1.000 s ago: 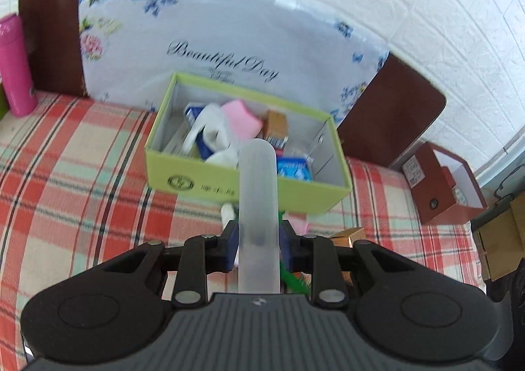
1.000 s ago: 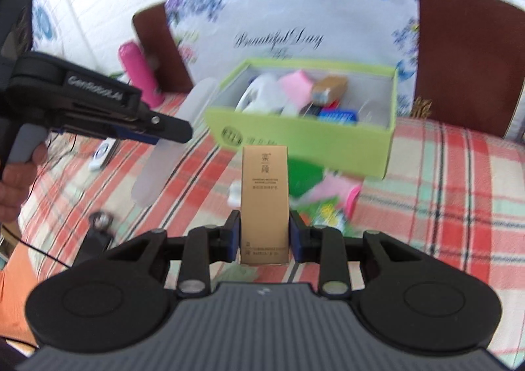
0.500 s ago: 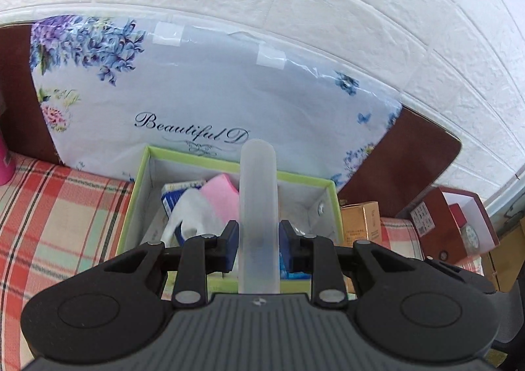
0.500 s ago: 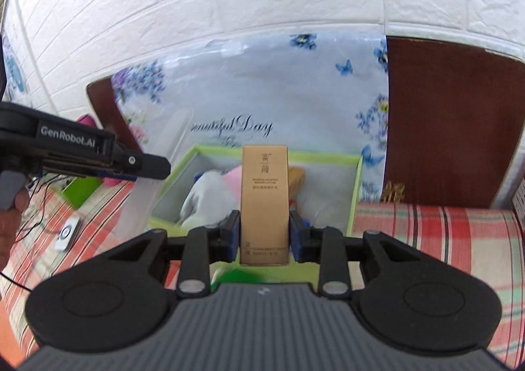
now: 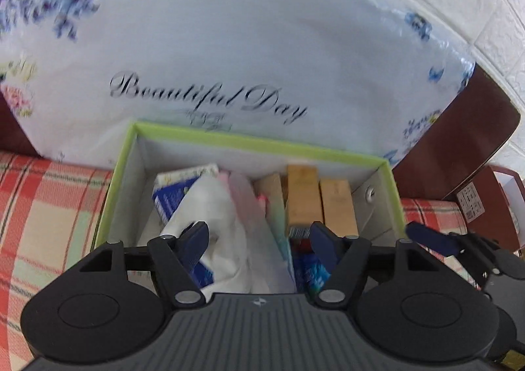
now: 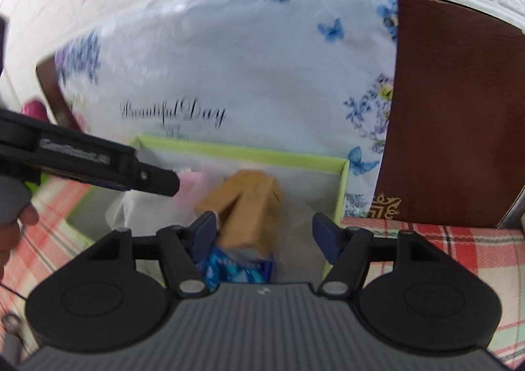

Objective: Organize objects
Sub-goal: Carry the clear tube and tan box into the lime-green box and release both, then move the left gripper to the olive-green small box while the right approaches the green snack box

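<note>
green-rimmed box holds the frosted tube and tan carton; the left hand-held gripper and right hand-held gripper hover above, jaws opening, gripping nothing.

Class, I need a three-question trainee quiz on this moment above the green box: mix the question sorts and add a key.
1. True or false: the left hand-held gripper is clamped on the translucent tube.
2. Where does the tan carton lie?
A. On the checked cloth
B. In the green box
C. Against the brown board
3. Fill in: the floral panel behind the box reads "Beautiful ___".

Key:
1. False. Its jaws are opening; the tube lies loose between them in the box.
2. B. The right hand-held gripper is opening above it.
3. Day
</note>
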{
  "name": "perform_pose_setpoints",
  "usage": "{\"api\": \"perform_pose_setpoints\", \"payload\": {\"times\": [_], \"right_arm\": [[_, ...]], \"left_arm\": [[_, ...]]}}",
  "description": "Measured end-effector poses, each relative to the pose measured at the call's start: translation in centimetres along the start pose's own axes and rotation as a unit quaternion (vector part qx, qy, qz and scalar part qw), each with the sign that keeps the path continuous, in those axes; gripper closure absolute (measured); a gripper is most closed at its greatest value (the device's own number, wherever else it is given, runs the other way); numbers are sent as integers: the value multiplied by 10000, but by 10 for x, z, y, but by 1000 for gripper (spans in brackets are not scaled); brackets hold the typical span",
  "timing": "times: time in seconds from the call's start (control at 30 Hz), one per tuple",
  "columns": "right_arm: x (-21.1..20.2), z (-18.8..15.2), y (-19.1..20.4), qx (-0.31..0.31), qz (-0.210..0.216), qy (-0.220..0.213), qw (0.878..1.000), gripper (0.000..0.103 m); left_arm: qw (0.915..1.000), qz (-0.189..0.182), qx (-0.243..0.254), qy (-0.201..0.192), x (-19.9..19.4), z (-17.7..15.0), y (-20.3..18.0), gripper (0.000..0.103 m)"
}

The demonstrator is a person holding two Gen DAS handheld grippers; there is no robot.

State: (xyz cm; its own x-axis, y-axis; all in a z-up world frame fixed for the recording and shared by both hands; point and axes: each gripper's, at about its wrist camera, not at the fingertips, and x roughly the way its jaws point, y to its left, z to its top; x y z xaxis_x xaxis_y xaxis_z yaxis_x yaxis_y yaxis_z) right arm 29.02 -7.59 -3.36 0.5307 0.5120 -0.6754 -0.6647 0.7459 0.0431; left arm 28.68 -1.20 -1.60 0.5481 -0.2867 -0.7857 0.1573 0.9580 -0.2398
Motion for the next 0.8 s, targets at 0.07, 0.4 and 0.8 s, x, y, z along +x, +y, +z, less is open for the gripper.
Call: {"api": "perform_pose_setpoints", "payload": {"times": [0.07, 0.4, 0.8], "right_arm": [[-5, -11, 3, -124, -112, -45, 9999, 23], [-48, -40, 7, 262, -185, 110, 9994, 6], [-108, -57, 24, 209, -274, -70, 9994, 0]], "left_arm": [[9997, 16, -230, 36, -6, -7, 7, 32], [9984, 387, -405, 58, -56, -24, 6, 32], [9984, 519, -218, 25, -104, -64, -12, 32]]}}
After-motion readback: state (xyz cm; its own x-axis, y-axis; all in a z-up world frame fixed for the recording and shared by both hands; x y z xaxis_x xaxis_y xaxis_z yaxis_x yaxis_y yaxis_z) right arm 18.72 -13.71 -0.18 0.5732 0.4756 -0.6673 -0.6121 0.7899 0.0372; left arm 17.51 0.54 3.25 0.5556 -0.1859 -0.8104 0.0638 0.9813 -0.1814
